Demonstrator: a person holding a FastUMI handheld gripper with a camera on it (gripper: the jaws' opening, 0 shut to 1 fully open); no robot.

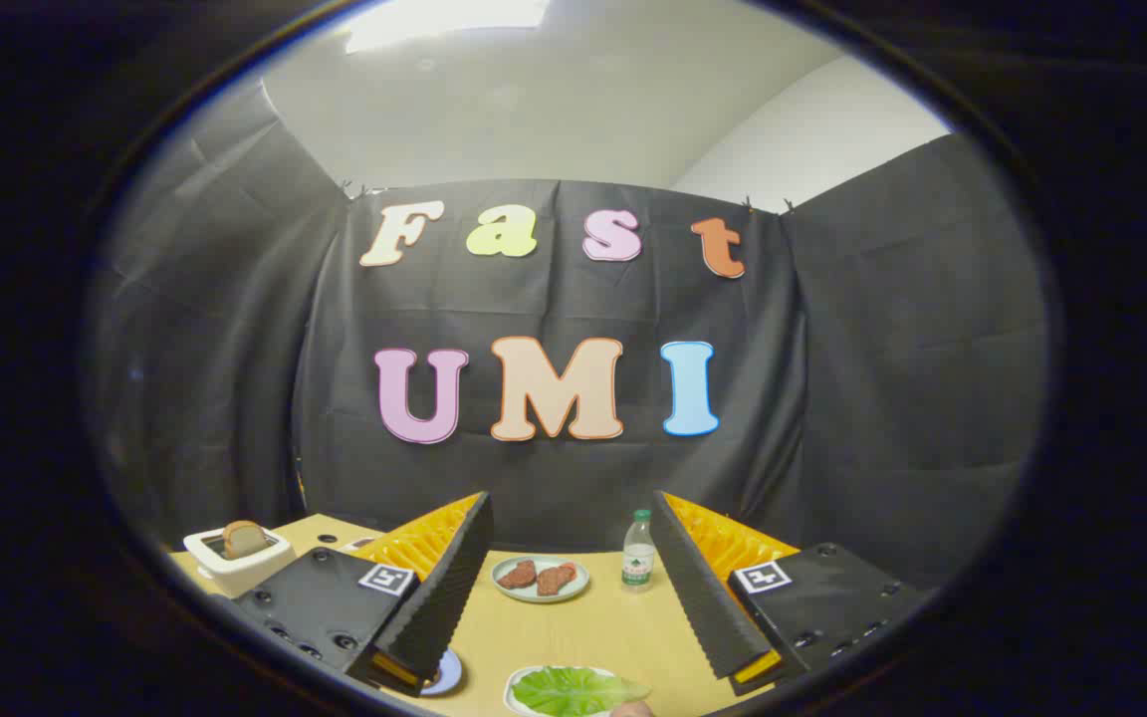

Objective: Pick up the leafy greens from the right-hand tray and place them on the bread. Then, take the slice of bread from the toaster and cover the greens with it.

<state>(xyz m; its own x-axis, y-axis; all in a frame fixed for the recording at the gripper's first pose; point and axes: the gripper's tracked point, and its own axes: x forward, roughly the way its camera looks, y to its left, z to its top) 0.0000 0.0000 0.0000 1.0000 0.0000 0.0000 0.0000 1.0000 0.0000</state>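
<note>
Claw wide open & empty over table, leafy greens btwn fingers, bread in toaster

the gripper view sits on the gripper and looks forward along its two fingers, which stand wide apart. it faces nearly level toward the booth's back wall and stays raised above the table. the near plate of leafy greens lies low between the fingers, the toaster farther off.
</note>
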